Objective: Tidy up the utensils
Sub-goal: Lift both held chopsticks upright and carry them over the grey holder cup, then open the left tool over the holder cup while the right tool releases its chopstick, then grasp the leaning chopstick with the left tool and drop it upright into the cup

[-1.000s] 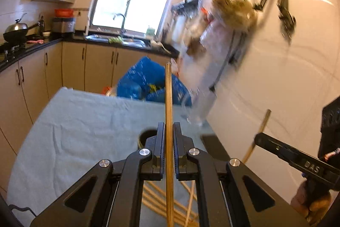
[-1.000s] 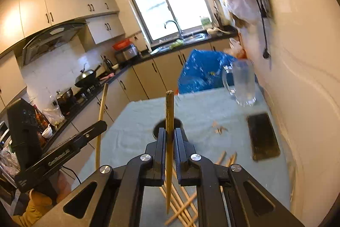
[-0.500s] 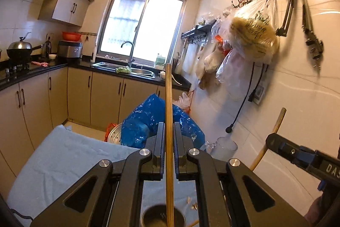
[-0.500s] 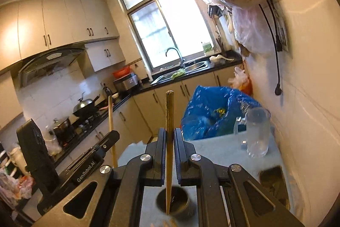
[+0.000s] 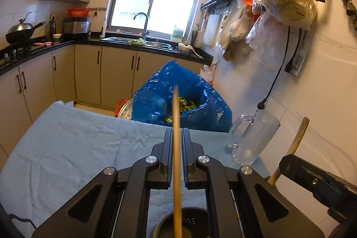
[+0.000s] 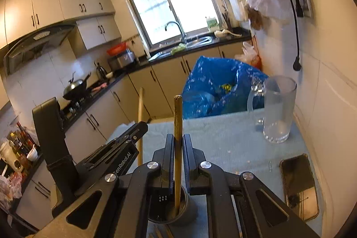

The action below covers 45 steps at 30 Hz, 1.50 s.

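Colour-wise: the pale blue cloth-covered table has a slightly wrinkled, speckled look, and the crinkly bright blue plastic bag behind it shows yellow-green scraps inside. The thin wooden chopstick is tan-brown, the round metal holder cup dark grey with tiny dot holes. The clear glass mug looks frosty, the flat black phone glossy. Cabinets are beige, with black counters.
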### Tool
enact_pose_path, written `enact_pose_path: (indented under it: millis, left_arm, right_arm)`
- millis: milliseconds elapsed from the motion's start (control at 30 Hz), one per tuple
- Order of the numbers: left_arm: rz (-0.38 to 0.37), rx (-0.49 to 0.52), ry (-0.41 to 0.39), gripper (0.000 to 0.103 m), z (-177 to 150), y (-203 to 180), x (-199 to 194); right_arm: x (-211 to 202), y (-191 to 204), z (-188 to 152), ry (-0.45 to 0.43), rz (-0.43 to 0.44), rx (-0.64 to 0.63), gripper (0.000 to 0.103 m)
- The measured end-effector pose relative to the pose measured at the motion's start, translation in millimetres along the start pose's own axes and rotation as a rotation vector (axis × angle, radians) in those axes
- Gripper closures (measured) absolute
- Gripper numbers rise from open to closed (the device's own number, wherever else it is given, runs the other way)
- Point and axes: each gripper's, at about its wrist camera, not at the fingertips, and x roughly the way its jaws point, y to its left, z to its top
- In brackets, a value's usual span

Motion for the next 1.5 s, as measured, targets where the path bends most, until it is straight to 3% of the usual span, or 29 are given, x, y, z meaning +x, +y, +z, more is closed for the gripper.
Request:
enact_pose_path:
  millis: [33, 167, 533, 600, 667, 800, 1033, 1267, 1400, 1500]
  left_arm:
    - [0.005, 0.009, 0.003, 0.095, -1.3, -0.3, -1.0]
    - [0.022, 0.019, -0.011, 0.07, -1.9, -0.2, -11.1]
    - [0.025, 0.005, 0.002, 0.069, -4.0, 6.8, -30.0]
    - [0.026, -0.007, 0.01, 0.063, -3.5, 10.3, -33.8]
    - [0.031, -0.016, 0.025, 0.046, -3.7, 14.8, -37.9]
    - [0.038, -0.06, 0.055, 0.037, -7.1, 26.9, -37.1]
    - [-0.067, -0.264, 0.313, 0.033, -16.2, 61.7, 23.8]
    - [-0.103, -0.418, 0.539, 0.033, -37.7, 99.7, 84.0]
    - [-0.132, -0.455, 0.622, 0.033, -49.3, 100.7, 105.8]
    - [-0.161, -0.463, 0.662, 0.033, -54.7, 94.5, 116.8]
  right_arm:
    - [0.8, -1.4, -1.5, 0.007, 0.001, 0.005, 0.094]
    - [2.5, -6.0, -5.6, 0.019, -0.007, 0.021, 0.092]
    - [4.4, -14.4, -16.6, 0.071, -0.02, 0.047, 0.09]
    - [1.8, -15.1, -18.0, 0.074, -0.018, 0.049, 0.087]
    - [-2.5, -16.3, -19.5, 0.076, -0.011, 0.055, 0.073]
    - [-10.6, -16.0, -27.4, 0.088, 0.005, 0.055, 0.069]
    - [-4.4, -15.7, -43.0, 0.124, 0.041, 0.039, 0.069]
    - [27.5, -12.9, -39.4, 0.135, 0.073, 0.021, 0.069]
    - [42.5, -11.1, -39.7, 0.148, 0.066, -0.002, 0.069]
    - [48.4, -9.6, -40.5, 0.158, 0.063, -0.017, 0.078]
